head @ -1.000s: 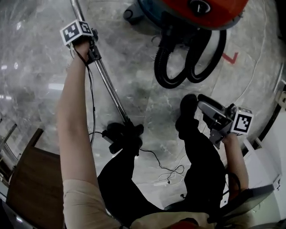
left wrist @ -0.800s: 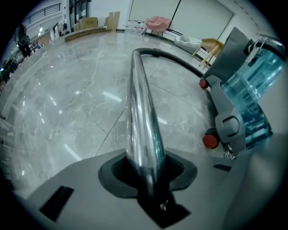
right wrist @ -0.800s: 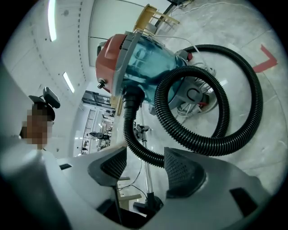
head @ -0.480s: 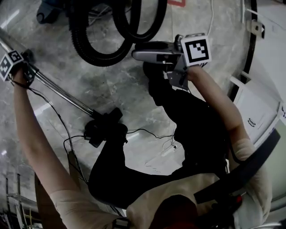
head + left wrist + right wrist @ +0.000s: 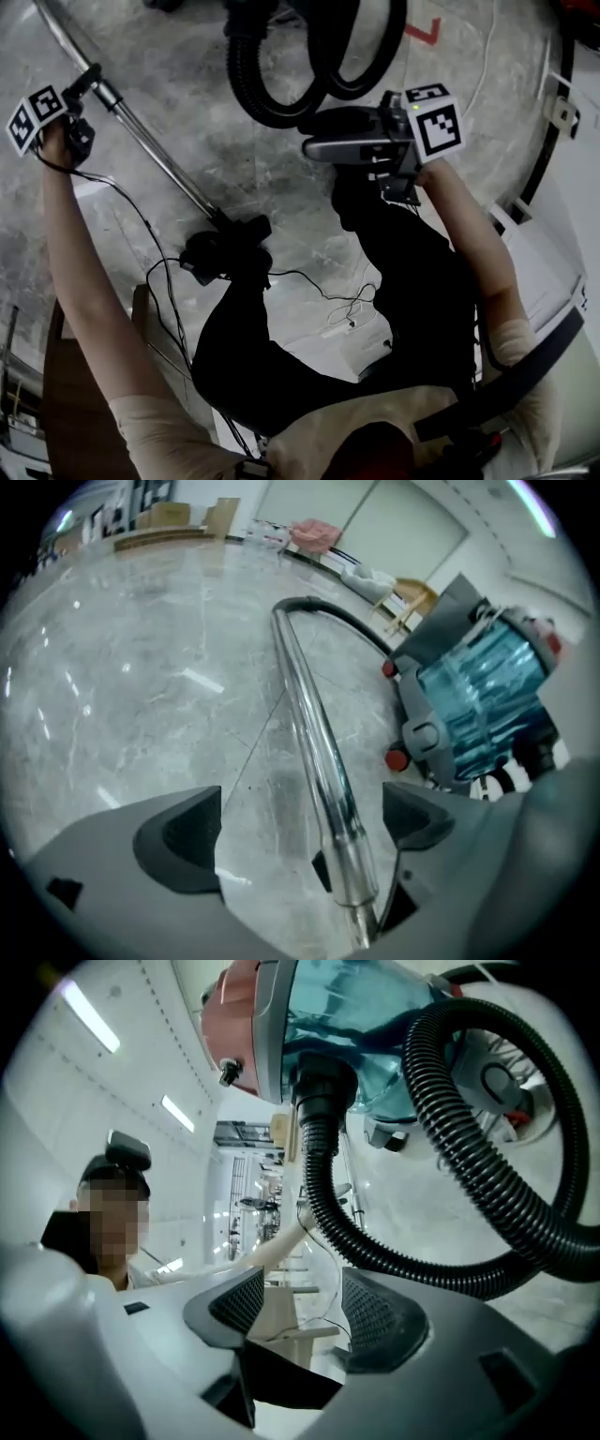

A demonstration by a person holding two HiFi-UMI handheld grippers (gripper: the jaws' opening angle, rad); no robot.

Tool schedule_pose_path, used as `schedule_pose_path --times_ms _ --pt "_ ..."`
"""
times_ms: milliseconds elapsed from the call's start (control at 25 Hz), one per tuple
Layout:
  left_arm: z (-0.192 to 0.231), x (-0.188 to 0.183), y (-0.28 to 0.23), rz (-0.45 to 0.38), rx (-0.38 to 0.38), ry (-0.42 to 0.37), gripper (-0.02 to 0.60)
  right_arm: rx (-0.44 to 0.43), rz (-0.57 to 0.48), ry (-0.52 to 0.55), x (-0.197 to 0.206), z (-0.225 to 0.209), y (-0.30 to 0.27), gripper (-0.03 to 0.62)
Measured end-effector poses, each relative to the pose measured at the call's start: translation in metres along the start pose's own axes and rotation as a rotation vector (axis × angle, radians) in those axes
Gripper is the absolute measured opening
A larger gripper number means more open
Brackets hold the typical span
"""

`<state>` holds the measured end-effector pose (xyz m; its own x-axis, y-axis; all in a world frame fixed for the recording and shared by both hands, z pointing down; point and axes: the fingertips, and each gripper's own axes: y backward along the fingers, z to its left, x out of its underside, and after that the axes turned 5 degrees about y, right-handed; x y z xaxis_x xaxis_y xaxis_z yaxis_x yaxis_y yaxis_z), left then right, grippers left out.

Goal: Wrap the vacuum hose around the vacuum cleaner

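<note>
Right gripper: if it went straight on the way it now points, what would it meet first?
Probably the black vacuum hose, whose loop hangs just ahead of the open, empty right gripper; how far off it is cannot be judged.

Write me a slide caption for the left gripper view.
Left gripper, jaws just opened, straddles the metal tube without gripping; vacuum cleaner at right.

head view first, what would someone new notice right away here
The black ribbed hose grabs the eye first, looping at top centre over the grey marble floor and plugging into the blue-bodied vacuum cleaner. Next comes the shiny metal wand, slanting from upper left down toward the centre. It lies between the jaws of the left gripper, which have just been opening and now stand wide apart without clamping it.
</note>
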<state>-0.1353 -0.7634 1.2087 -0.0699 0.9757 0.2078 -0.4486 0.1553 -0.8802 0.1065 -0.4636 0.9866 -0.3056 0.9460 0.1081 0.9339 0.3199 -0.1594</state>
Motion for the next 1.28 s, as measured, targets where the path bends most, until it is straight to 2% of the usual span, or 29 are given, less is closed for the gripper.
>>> schedule_pose_path --times_ms 80,160,240,320,400,440,480,560,640,760,880,920,1000,1160,1280 --pt "0.002 0.007 0.032 -0.055 0.043 0.031 0.525 -0.033 -0.054 -0.02 -0.009 0.012 0.002 0.259" --pt "-0.004 0.02 0.071 -0.107 0.024 -0.039 0.525 -0.058 -0.077 -0.009 -0.019 0.032 -0.002 0.258" --pt "-0.029 0.043 0.117 -0.138 0.025 -0.128 0.525 -0.079 -0.066 0.001 -0.023 0.059 -0.008 0.253" --pt "-0.07 0.076 0.164 -0.144 0.083 -0.178 0.525 -0.084 -0.068 0.022 -0.028 0.091 -0.011 0.16" --pt "-0.121 0.114 0.209 -0.129 0.161 -0.225 0.523 -0.082 -0.093 0.054 -0.036 0.126 -0.011 0.024" --pt "-0.144 0.131 0.231 -0.122 0.186 -0.252 0.521 -0.093 -0.103 0.08 -0.041 0.146 -0.012 0.005" --pt "-0.165 0.146 0.253 -0.118 0.202 -0.272 0.504 -0.11 -0.108 0.11 -0.045 0.168 -0.015 0.005" --pt "-0.206 0.169 0.294 -0.125 0.243 -0.275 0.397 -0.13 -0.106 0.147 -0.048 0.21 -0.02 0.005" --pt "-0.242 0.186 0.33 -0.131 0.298 -0.244 0.361 -0.141 -0.108 0.145 -0.045 0.245 -0.022 0.005" --pt "-0.282 0.204 0.375 -0.137 0.361 -0.186 0.247 -0.151 -0.118 0.131 -0.037 0.286 -0.025 0.005" --pt "-0.303 0.218 0.41 -0.144 0.353 -0.18 0.033 -0.122 -0.116 0.101 -0.026 0.308 -0.031 0.005" --pt "-0.308 0.223 0.422 -0.145 0.343 -0.2 0.005 -0.123 -0.114 0.1 -0.022 0.318 -0.035 0.005" --pt "-0.317 0.232 0.446 -0.139 0.335 -0.238 0.005 -0.138 -0.109 0.104 -0.015 0.34 -0.04 0.005" --pt "-0.342 0.246 0.493 -0.096 0.359 -0.231 0.005 -0.176 -0.125 0.089 -0.008 0.385 -0.031 0.005" --pt "-0.357 0.247 0.528 -0.094 0.361 -0.255 0.005 -0.203 -0.145 0.076 -0.005 0.416 -0.027 0.004"
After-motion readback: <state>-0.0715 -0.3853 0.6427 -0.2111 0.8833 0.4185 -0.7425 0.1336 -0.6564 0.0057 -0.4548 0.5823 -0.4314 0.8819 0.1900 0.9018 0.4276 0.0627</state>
